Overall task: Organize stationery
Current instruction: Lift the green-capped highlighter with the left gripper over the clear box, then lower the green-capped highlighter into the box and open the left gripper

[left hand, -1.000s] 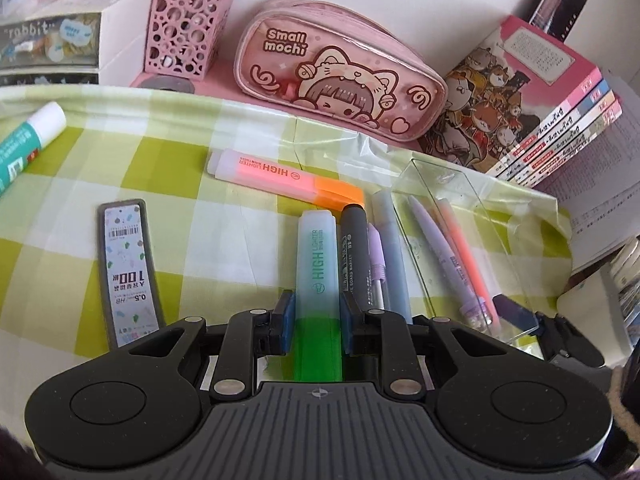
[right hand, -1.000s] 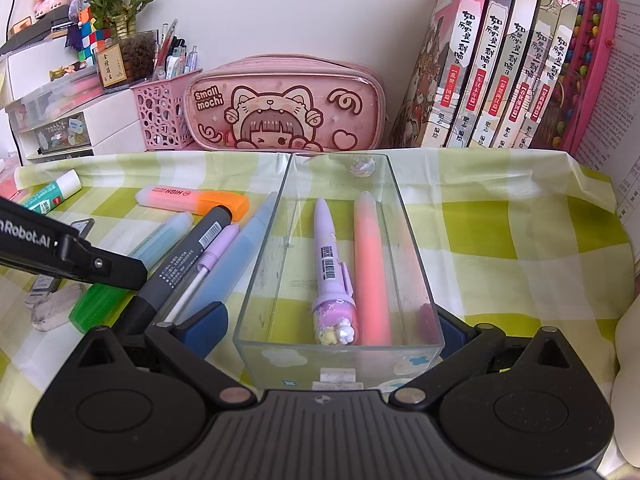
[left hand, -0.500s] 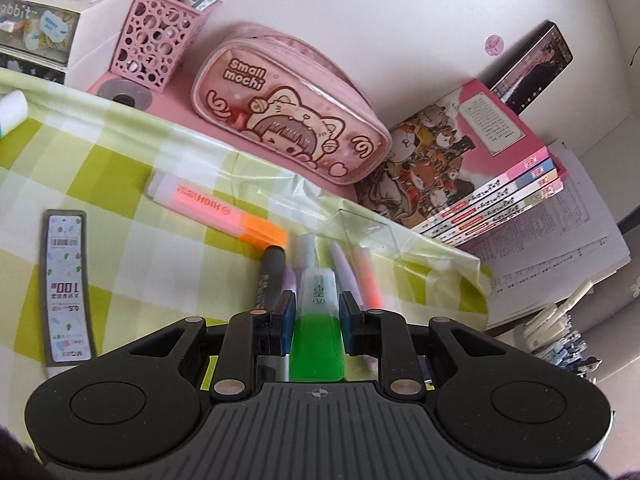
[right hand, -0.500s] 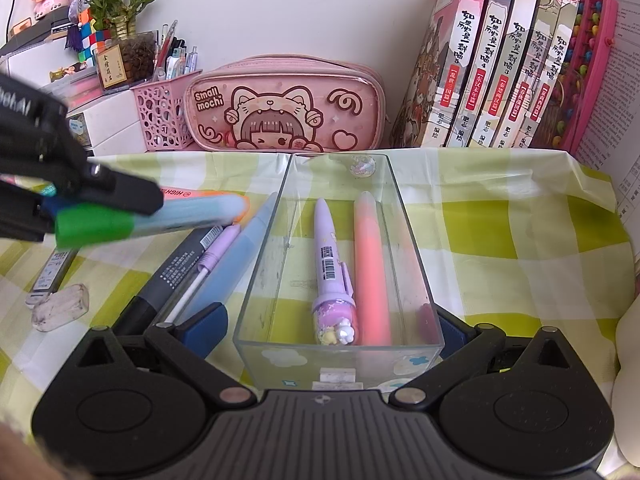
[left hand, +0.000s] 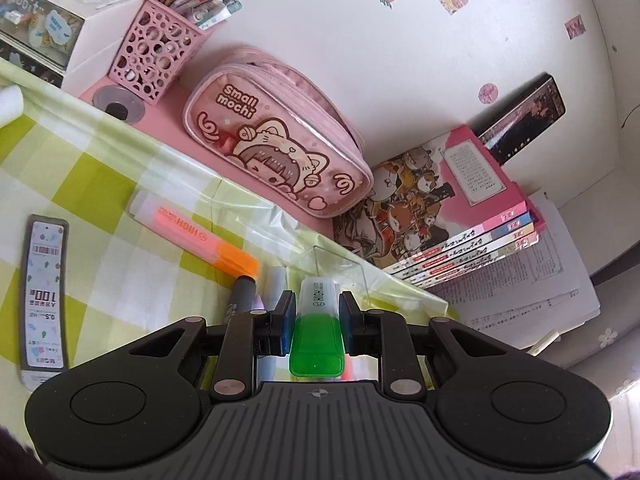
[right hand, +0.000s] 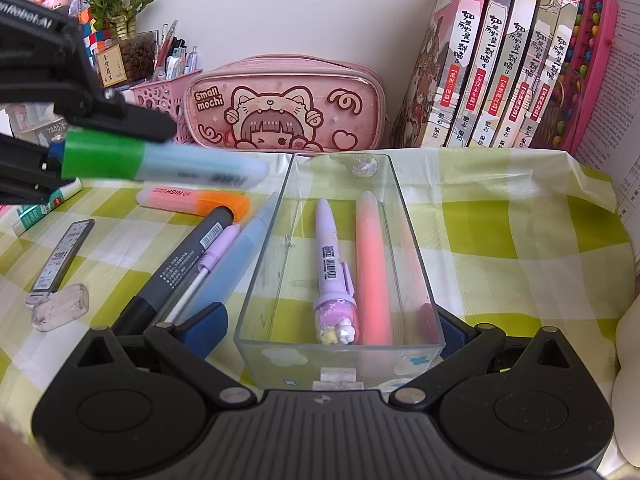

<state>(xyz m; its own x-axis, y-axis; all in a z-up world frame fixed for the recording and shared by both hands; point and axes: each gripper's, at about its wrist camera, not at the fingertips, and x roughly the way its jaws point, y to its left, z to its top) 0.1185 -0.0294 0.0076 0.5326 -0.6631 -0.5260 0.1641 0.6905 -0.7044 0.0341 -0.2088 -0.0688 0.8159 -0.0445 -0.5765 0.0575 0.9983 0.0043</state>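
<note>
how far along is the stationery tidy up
Done: a purple pen and a pink pen lie in the clear box, which the right gripper straddles. In hand: the left gripper is shut on a green highlighter, held above the table. Left: the orange highlighter, grey marker, blue pen and lead case.

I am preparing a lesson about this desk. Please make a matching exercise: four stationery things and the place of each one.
Things:
1. green highlighter
2. orange highlighter
3. purple pen
4. lead refill case

Places:
A. inside the clear box
B. on the cloth, far left of the box
C. held in the left tongs, above the cloth
D. on the cloth, in front of the pink pencil case

Pairs: 1-C, 2-D, 3-A, 4-B
</note>
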